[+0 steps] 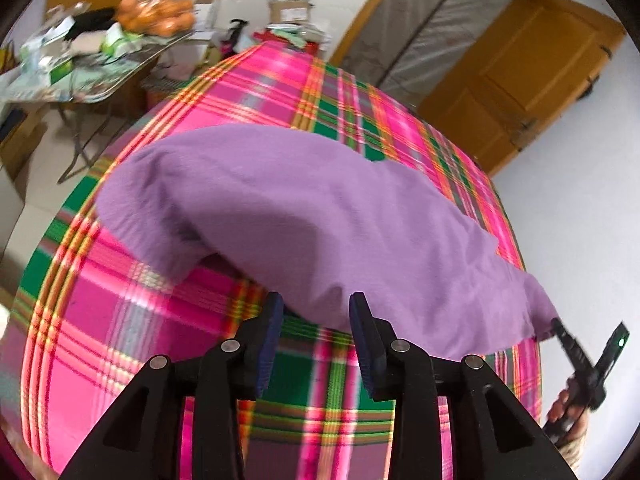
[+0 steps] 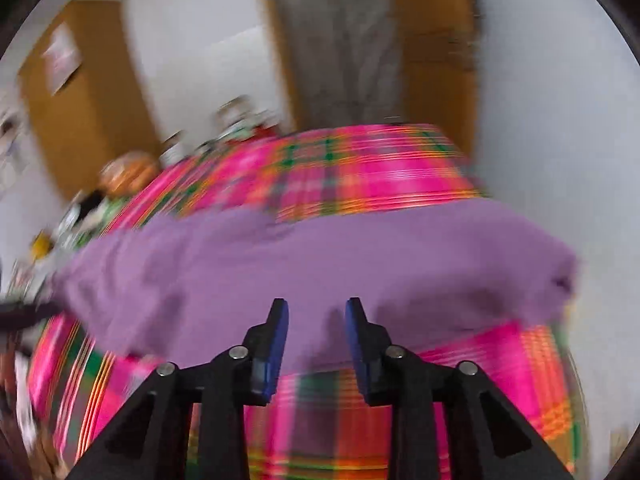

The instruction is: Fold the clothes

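The purple garment (image 1: 304, 216) lies limp on the plaid bed (image 1: 120, 336), light and soft; best pinched at its near hem, where left gripper (image 1: 316, 312) and right gripper (image 2: 316, 316) both stand open and empty.

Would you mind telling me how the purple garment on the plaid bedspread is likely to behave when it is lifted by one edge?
The purple garment would probably droop, since it lies in soft, rounded folds. It looks thin, so likely light. On the plaid bedspread it may drag rather than slide.

Bare plaid cloth (image 1: 132, 344) around garment (image 1: 304, 216)
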Demonstrator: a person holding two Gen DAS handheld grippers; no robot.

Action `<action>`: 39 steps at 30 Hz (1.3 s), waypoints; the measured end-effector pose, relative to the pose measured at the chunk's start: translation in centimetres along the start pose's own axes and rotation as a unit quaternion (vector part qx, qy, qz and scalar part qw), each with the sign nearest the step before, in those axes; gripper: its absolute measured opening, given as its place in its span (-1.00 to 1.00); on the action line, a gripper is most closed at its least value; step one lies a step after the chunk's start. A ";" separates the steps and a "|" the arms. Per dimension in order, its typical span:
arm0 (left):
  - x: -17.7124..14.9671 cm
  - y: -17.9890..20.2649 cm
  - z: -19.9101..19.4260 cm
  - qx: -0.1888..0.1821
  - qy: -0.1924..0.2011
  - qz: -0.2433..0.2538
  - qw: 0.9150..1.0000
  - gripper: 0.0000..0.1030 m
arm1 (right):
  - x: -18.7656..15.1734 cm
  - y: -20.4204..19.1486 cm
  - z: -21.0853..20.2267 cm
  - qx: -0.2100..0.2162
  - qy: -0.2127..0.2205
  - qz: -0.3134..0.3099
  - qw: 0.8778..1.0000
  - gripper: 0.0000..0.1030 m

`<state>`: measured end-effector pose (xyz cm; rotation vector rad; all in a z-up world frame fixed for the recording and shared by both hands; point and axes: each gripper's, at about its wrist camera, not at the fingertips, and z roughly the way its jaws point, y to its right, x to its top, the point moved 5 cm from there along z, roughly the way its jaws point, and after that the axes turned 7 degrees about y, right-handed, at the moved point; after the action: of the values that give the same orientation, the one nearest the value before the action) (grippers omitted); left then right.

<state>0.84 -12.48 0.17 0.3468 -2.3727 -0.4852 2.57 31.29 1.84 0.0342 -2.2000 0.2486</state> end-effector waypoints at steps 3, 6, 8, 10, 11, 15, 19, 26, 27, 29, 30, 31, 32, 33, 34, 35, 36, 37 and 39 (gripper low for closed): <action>0.2 -1.1 0.1 0.001 -0.003 -0.017 1.000 -0.26 | -1.1 -3.8 0.9 0.040 -0.015 -0.039 0.998 -0.23; 0.4 -2.1 0.4 -0.026 -0.017 -0.055 0.998 -0.25 | -2.1 -6.7 1.6 0.072 -0.029 -0.072 0.994 -0.20; 0.3 -2.2 0.4 -0.039 -0.022 -0.067 0.997 -0.24 | -2.9 -8.5 2.0 0.080 -0.036 -0.107 0.990 -0.19; 0.4 -2.2 0.2 -0.038 -0.019 -0.063 0.997 -0.23 | -3.5 -9.9 2.2 0.076 -0.038 -0.139 0.987 -0.17; 0.6 -2.2 0.3 -0.034 -0.018 -0.063 0.997 -0.23 | -3.7 -10.5 2.3 0.071 -0.038 -0.154 0.985 -0.17; 1.3 -3.3 0.8 -0.027 -0.016 -0.093 0.995 -0.23 | -4.0 -12.0 3.1 0.050 -0.039 -0.197 0.978 -0.17; 2.0 -4.0 1.5 -0.031 -0.017 -0.116 0.993 -0.23 | -4.0 -12.7 3.9 0.050 -0.043 -0.207 0.976 -0.17; 2.9 -3.7 1.4 -0.054 -0.003 -0.132 0.990 -0.24 | -4.0 -13.6 3.4 0.085 -0.036 -0.204 0.975 -0.17; 2.8 -3.8 1.3 -0.054 -0.005 -0.132 0.990 -0.24 | -4.1 -13.8 3.4 0.083 -0.036 -0.212 0.973 -0.17; 2.7 -3.9 1.2 -0.051 -0.008 -0.129 0.990 -0.24 | -4.5 -14.3 3.3 0.080 -0.036 -0.227 0.970 -0.17; 2.5 -3.9 1.2 -0.049 -0.010 -0.128 0.991 -0.24 | -4.6 -14.4 3.3 0.076 -0.037 -0.234 0.969 -0.17; 2.5 -3.9 1.2 -0.048 -0.011 -0.127 0.991 -0.24 | -4.8 -14.6 3.4 0.073 -0.037 -0.241 0.967 -0.17; 2.4 -4.1 1.1 -0.046 -0.011 -0.125 0.991 -0.24 | -4.9 -14.7 3.4 0.069 -0.037 -0.247 0.966 -0.17; 2.4 -4.3 1.1 -0.042 -0.010 -0.124 0.991 -0.24 | -5.0 -14.9 3.5 0.064 -0.037 -0.254 0.964 -0.17; 2.4 -4.6 1.0 -0.037 -0.006 -0.125 0.991 -0.24 | -4.9 -15.0 3.7 0.050 -0.035 -0.260 0.964 -0.17; 2.5 -4.9 0.9 -0.031 -0.002 -0.125 0.992 -0.24 | -4.7 -15.1 3.9 0.036 -0.032 -0.265 0.963 -0.17; 2.5 -5.2 0.9 -0.027 0.001 -0.127 0.992 -0.23 | -4.5 -15.0 4.1 0.028 -0.029 -0.264 0.964 -0.17; 2.6 -5.6 1.0 -0.025 0.003 -0.132 0.991 -0.23 | -4.1 -15.0 4.2 0.027 -0.025 -0.259 0.965 -0.17; 2.7 -6.1 1.2 -0.028 0.001 -0.145 0.989 -0.23 | -3.4 -14.7 4.4 0.030 -0.020 -0.242 0.970 -0.17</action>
<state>-1.19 -18.65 -1.73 0.6711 -2.3107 -0.6817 2.85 15.80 -0.99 0.6064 -2.1463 0.0395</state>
